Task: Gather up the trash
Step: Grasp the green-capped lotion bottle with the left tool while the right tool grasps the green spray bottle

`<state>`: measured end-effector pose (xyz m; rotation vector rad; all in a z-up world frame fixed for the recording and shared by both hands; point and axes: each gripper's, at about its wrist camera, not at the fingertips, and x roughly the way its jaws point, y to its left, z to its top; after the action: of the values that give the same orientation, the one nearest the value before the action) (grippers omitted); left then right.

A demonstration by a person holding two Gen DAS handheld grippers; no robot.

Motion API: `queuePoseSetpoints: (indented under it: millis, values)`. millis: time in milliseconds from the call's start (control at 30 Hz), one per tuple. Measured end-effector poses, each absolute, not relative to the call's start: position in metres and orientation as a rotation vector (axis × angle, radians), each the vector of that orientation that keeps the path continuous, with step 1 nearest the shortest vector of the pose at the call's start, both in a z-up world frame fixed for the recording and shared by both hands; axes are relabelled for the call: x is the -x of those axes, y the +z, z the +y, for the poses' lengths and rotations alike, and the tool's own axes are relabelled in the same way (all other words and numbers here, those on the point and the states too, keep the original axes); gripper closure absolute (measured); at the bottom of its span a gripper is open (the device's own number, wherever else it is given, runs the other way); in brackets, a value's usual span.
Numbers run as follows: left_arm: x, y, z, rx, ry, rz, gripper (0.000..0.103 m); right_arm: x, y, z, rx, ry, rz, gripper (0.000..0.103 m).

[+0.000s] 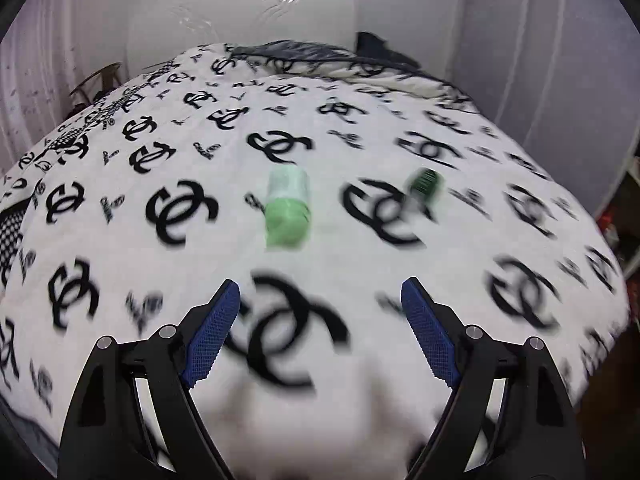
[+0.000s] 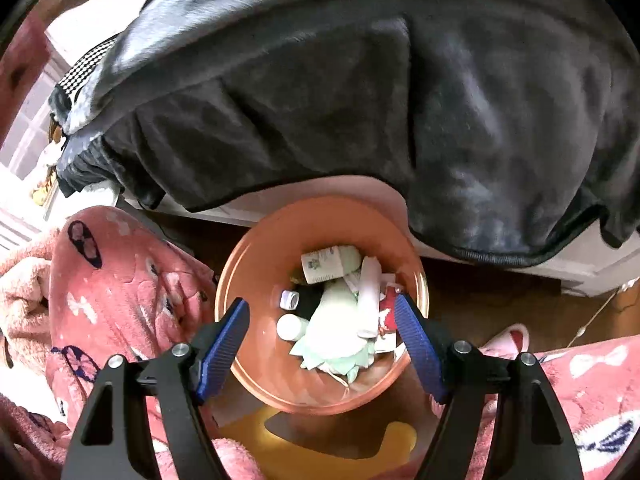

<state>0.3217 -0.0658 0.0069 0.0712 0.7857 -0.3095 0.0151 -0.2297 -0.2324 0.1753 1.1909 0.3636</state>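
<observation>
Trash on bed: a pale green bottle (image 1: 287, 210) and a smaller dark green item (image 1: 425, 182) are lying near each other on the patterned bedspread (image 1: 120, 160).
Left gripper (image 1: 320, 300): you are holding it wide open, empty, short of the bottle.
Bin (image 2: 256, 264): the orange bin is holding bottles and paper.
Right gripper (image 2: 322, 316): you are hovering it open, empty, above the bin.

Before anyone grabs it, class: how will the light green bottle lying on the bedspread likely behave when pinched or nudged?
The light green bottle looks round-bodied and lies on its side, so a nudge would probably roll it. It seems translucent plastic, so likely light and not fragile, though the view is blurred. The soft bedspread may give beneath it, so the left tongs, now open, could push it down.
</observation>
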Motion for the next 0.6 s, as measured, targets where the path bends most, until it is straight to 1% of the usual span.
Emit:
queuePoseSetpoints:
  millis: [133, 233, 267, 300, 333, 367, 400, 600]
  values:
    - [-0.394, -0.015, -0.078, -0.058, -0.248, 0.845, 0.022, -0.02, -0.243, -0.239, -0.22, 0.355, 1.216, 0.03]
    - [-0.445, -0.034, -0.078, 0.015, -0.209, 0.921, 0.022, -0.024, -0.253, -0.249, -0.272, 0.343, 1.248, 0.03]
    - [-0.456, -0.04, -0.078, 0.021, -0.184, 0.933, 0.024, -0.026, -0.256, -0.253, -0.295, 0.335, 1.257, 0.03]
    - [-0.466, -0.046, -0.078, 0.024, -0.155, 0.94, 0.034, -0.028, -0.257, -0.254, -0.306, 0.331, 1.258, 0.029]
    - [-0.47, -0.051, -0.077, 0.032, -0.153, 0.952, 0.042, -0.029, -0.257, -0.255, -0.313, 0.333, 1.257, 0.029]
    - [-0.476, -0.058, -0.077, 0.042, -0.161, 0.974, 0.052, -0.03, -0.257, -0.255, -0.315, 0.336, 1.258, 0.029]
    - [-0.479, -0.065, -0.077, 0.054, -0.171, 0.995, 0.055, -0.031, -0.258, -0.254, -0.313, 0.341, 1.262, 0.029]
    - [-0.47, -0.059, -0.077, 0.05, -0.181, 0.98, 0.055, -0.034, -0.266, -0.248, -0.316, 0.377, 1.287, 0.029]
